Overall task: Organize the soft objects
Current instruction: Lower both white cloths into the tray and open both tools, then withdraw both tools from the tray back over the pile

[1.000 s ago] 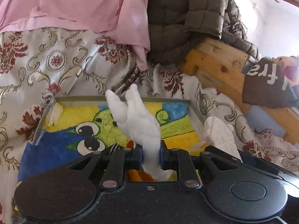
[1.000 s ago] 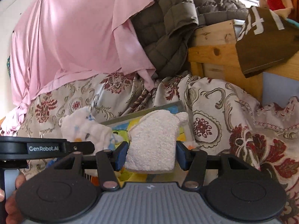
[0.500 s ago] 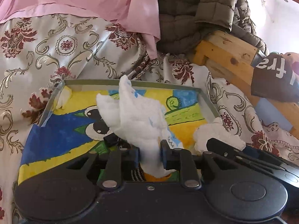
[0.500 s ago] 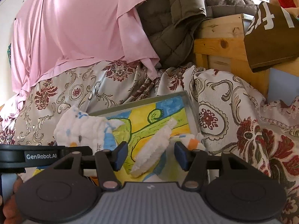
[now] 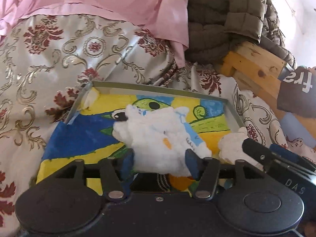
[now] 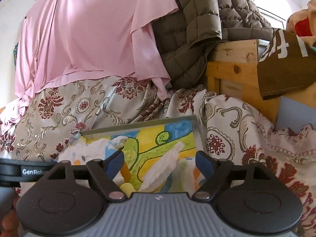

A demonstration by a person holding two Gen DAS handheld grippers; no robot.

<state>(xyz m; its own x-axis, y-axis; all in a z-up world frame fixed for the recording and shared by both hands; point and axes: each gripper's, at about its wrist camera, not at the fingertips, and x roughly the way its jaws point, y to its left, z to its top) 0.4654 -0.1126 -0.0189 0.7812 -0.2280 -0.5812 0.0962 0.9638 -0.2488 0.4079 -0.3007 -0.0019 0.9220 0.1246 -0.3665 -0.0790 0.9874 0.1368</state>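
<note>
Right gripper (image 6: 160,163) jaws just widened, gripping nothing; fluffy white terry cloth (image 6: 164,169) between them in painted tray (image 6: 138,125), long axis slanting lower-left to upper-right. Left gripper (image 5: 159,163) jaws just spread, loose around crumpled printed white cloth (image 5: 158,136) at frame centre.

White cloths: two, one printed (image 5: 158,138), one plain (image 6: 164,169)
Painted trays: one (image 5: 158,87)
Pink sheets: one (image 6: 88,39)
Quilted jackets: one (image 6: 193,29)
Tongs: two

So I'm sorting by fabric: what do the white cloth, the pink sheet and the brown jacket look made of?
White cloth: fluffy terry or fleece, with a nubby pile. Pink sheet: thin, smooth woven fabric with a slight sheen, draping in soft folds. Brown jacket: quilted, puffy synthetic shell, probably padded.
</note>
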